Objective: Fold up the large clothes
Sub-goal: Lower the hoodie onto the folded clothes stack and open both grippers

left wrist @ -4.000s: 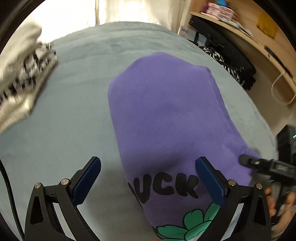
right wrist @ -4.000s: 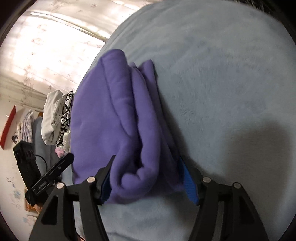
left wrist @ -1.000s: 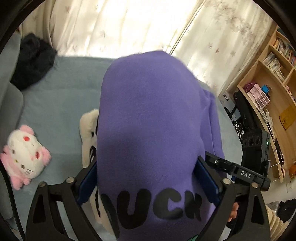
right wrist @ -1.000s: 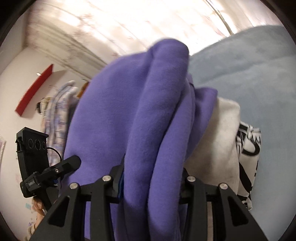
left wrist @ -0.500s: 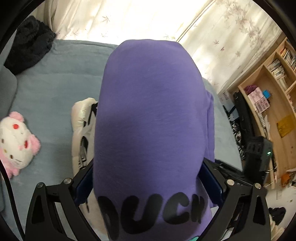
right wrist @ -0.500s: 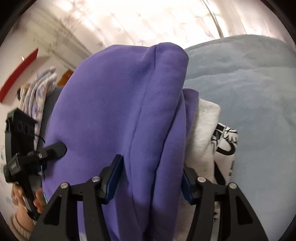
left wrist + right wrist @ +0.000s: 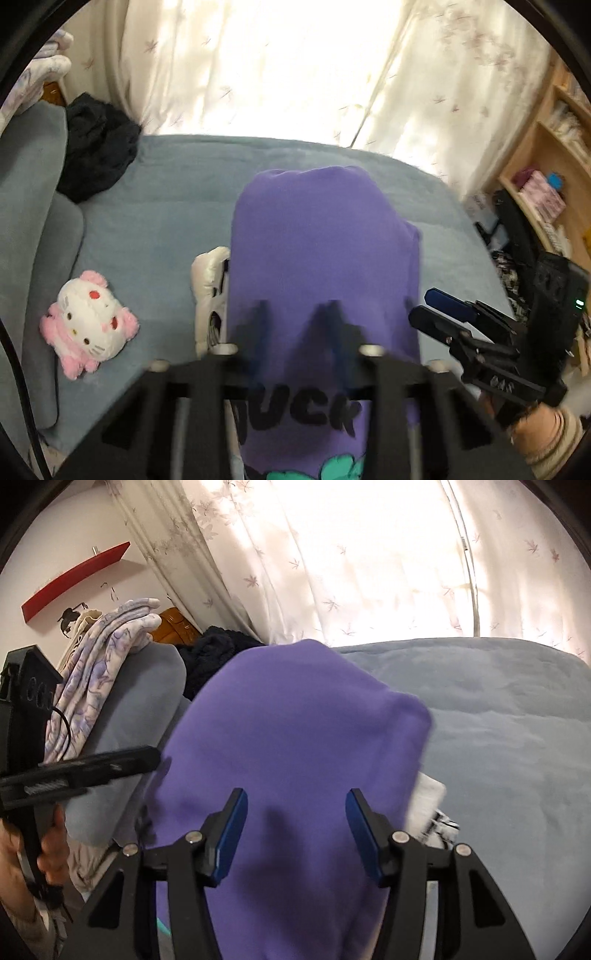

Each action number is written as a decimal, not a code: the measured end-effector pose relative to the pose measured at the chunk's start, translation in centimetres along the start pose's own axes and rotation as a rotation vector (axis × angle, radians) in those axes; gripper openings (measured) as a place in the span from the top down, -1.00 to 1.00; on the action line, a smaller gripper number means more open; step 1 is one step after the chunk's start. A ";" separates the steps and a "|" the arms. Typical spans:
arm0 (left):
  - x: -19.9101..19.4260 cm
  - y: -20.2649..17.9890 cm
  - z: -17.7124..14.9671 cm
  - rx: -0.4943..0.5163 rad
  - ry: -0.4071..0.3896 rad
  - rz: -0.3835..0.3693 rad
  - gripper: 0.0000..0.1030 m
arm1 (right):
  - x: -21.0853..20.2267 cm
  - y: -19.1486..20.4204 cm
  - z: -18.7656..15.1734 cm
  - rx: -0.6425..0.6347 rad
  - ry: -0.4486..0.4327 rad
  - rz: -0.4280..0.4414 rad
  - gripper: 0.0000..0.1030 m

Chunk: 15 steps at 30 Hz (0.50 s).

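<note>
both hands tilt down; left gripper [image 7: 295, 325] jaws just narrowed, empty, above the purple sweatshirt [image 7: 321, 258]; right gripper [image 7: 295, 830] gapes above it.

Both wrist views are aimed steeply down, close above the purple garment [image 7: 321, 251] at 6 o'clock; bed [image 7: 498, 716] and curtains [image 7: 258, 66] are shared.
</note>
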State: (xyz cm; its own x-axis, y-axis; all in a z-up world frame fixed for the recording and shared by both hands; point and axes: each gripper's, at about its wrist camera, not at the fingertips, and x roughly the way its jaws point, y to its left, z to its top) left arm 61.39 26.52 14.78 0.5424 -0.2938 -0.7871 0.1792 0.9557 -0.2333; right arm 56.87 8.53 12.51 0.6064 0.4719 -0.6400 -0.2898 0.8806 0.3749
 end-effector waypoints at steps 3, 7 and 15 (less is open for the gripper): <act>0.9 -0.2 0.4 0.005 -0.012 0.037 0.59 | 2.7 0.9 0.8 0.019 0.039 -0.015 -0.06; 3.2 0.4 0.4 0.003 0.016 0.095 0.60 | 5.7 -0.4 0.5 0.109 0.111 0.010 -0.06; 4.9 0.7 0.6 -0.009 0.009 0.126 0.60 | 8.1 -1.0 0.2 0.144 0.135 0.019 -0.15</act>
State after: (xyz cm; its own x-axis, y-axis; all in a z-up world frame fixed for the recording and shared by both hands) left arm 64.69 25.70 11.08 0.5530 -0.1718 -0.8153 0.1026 0.9851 -0.1379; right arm 62.20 11.46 7.11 0.4938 0.4986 -0.7125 -0.1859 0.8609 0.4736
